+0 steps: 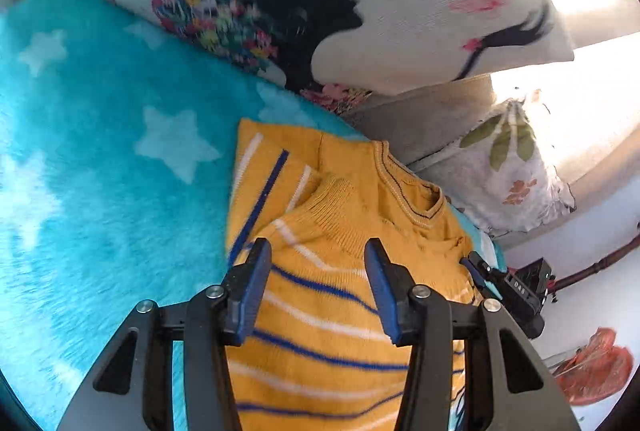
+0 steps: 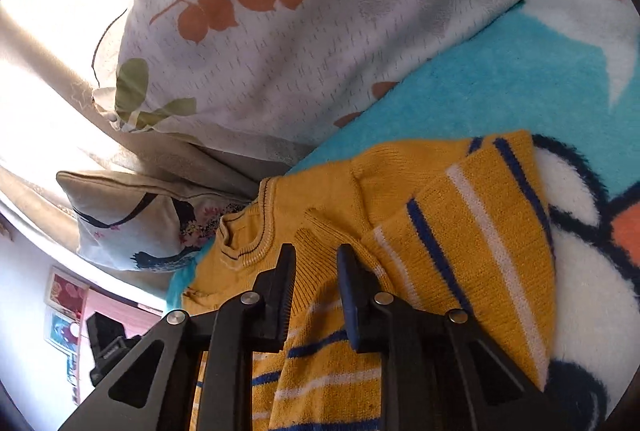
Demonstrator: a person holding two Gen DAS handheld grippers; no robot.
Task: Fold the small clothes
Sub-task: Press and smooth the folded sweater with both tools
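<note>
Both sleeves lie folded across the striped yellow sweater (image 1: 320,311); left gripper (image 1: 318,255) and right gripper (image 2: 316,259) hover parted, empty; body fold remains.

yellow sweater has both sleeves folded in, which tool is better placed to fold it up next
Left, though narrowly. The left tool hangs open and centred over the yellow sweater, its striped body between the fingers. The right tool is open too, but narrower, over the folded sleeve cuff near the collar.
</note>
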